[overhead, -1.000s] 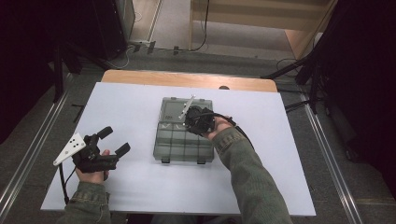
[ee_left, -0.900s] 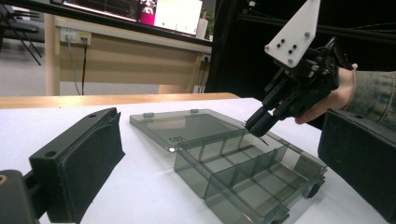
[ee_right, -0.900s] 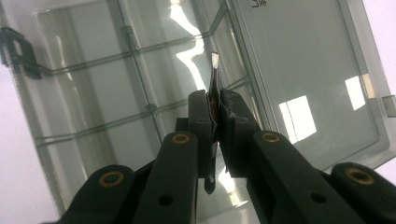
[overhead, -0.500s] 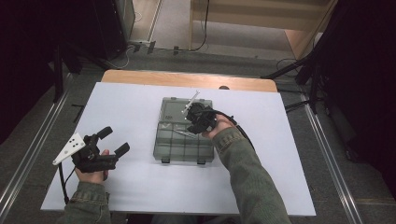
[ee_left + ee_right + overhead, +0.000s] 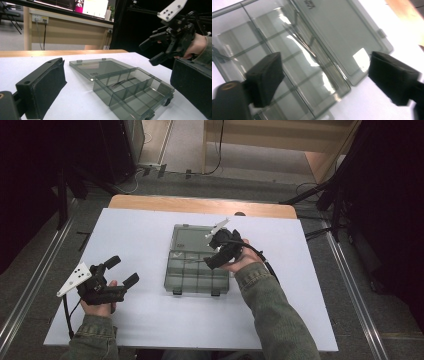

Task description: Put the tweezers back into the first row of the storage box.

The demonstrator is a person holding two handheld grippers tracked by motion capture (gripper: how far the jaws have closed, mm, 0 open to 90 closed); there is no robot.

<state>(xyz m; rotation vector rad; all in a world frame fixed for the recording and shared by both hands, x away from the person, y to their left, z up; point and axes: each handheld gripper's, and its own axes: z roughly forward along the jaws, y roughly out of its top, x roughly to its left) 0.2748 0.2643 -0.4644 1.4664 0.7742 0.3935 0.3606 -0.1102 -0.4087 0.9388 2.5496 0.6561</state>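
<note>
The right gripper (image 5: pixel 212 260) hung with jaws spread wide and empty above the clear compartment box (image 5: pixel 197 270), whose lid (image 5: pixel 192 239) lay flat open just beyond. The left gripper (image 5: pixel 120 271), also spread and empty, rested on the white table (image 5: pixel 150 320), well apart from the box.

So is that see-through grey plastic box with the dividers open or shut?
Open: the see-through grey plastic compartment box has its flat lid swung back onto the white table, compartments uncovered.
</note>
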